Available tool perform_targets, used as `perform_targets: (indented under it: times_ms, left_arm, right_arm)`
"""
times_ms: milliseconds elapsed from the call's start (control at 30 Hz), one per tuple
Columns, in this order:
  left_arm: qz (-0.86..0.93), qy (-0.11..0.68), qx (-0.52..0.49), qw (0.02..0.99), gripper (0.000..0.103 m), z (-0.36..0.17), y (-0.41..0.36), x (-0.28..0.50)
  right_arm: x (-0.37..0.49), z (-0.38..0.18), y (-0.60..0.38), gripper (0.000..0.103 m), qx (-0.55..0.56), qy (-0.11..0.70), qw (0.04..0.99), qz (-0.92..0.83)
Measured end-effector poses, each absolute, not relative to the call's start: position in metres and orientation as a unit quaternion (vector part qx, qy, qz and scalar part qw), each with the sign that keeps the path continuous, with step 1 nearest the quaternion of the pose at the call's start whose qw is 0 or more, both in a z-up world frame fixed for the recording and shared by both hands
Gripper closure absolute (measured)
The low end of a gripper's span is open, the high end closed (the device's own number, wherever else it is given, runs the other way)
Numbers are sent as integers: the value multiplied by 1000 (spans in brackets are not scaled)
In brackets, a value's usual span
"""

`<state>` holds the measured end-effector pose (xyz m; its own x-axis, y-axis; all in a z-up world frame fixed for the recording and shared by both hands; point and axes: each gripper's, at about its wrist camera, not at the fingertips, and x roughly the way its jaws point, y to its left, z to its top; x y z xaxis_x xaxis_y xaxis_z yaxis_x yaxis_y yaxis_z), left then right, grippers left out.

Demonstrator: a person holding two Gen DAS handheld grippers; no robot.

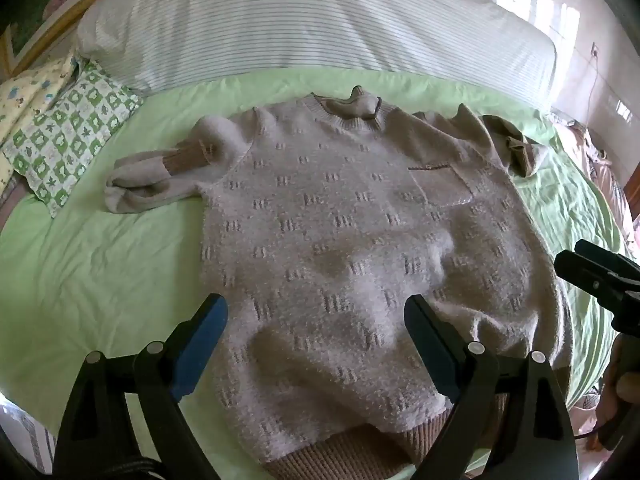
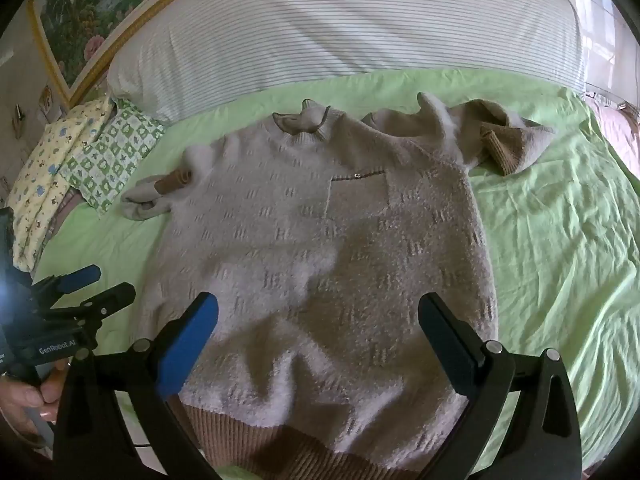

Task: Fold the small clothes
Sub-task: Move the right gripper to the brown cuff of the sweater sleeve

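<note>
A fuzzy beige sweater (image 1: 352, 232) with brown ribbed hem and cuffs lies face up on the green bedsheet (image 1: 100, 272), collar far, hem near me. It also shows in the right wrist view (image 2: 320, 264). Its left sleeve (image 1: 160, 176) is bunched at the left side. Its right sleeve (image 1: 508, 140) is crumpled at the far right. My left gripper (image 1: 316, 320) is open and empty above the lower part of the sweater. My right gripper (image 2: 318, 320) is open and empty above the hem area. Each gripper appears at the edge of the other's view.
A striped white duvet (image 1: 320, 24) lies across the far side of the bed. Patterned pillows (image 1: 68, 136) sit at the far left. A framed picture (image 2: 92, 12) hangs on the wall behind. Pink bedding (image 1: 604, 176) lies off the right edge.
</note>
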<state>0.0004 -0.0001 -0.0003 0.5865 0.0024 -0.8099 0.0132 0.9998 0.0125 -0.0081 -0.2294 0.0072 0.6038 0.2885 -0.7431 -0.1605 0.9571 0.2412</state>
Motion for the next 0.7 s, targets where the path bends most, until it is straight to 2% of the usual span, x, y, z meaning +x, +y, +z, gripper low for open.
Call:
perform_targets:
  times_ms: [500,700]
  left_arm:
    - [-7,471,-7,882,12,-12,-2,16]
    - [-3,483,-12,876,12,-20,0,42]
  right_arm:
    - [5,-1,-244,3,77,440,888,111]
    - [34,0,-276,3,78,409,906,72]
